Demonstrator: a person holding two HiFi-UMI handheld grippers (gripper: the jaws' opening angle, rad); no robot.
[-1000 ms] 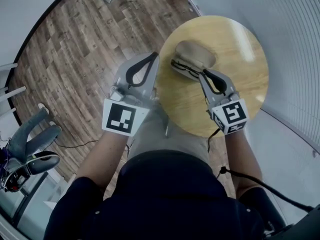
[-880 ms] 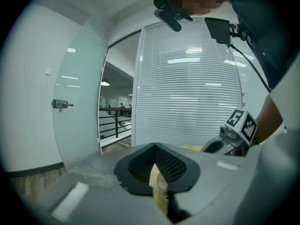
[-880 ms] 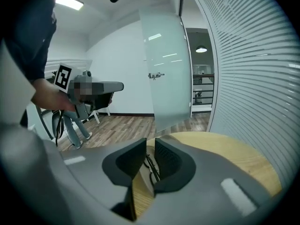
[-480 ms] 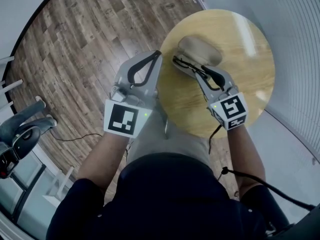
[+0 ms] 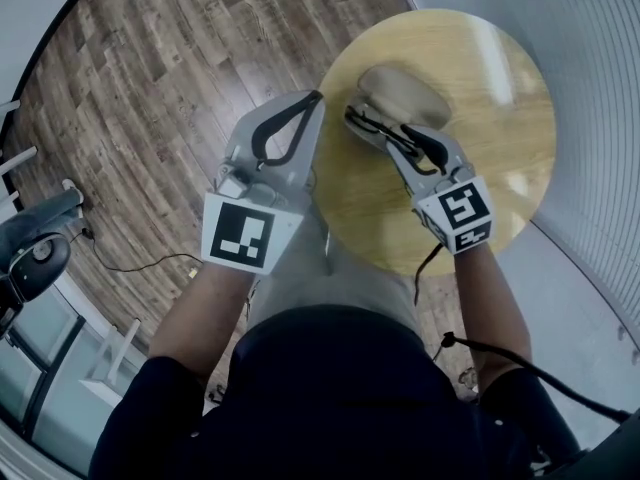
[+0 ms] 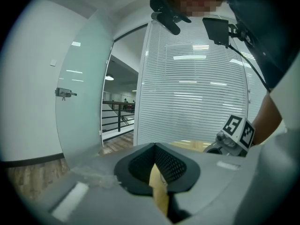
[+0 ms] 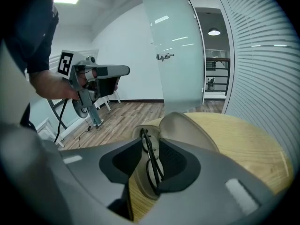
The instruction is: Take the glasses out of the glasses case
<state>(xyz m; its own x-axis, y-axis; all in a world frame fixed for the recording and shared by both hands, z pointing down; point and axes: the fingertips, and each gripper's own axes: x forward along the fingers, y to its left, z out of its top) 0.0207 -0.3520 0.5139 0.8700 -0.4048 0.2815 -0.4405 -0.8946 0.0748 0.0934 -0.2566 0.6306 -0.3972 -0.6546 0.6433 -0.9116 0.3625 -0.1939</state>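
**Spreading the right tongs over an open case**

We look down on a round table [image 5: 480,138] of pale, grained wood that stands over a dark plank floor [image 5: 170,78]. On it lies the glasses case [image 5: 402,90], a smooth taupe clamshell with its lid tipped open. The glasses [image 7: 151,159], with thin dark frames, rest in its lower shell. Our right gripper [image 5: 390,136] reaches over the case. Its mesh-textured black pads stand wide, with the frames between them but not pinched. Our left gripper [image 5: 314,100] hangs just off the table's left edge, its grey jaws together at the tips and holding nothing. Against a second ago, the right jaws have just been opening from a narrower set. The glasses lie in the case as before, and the lid is still up.
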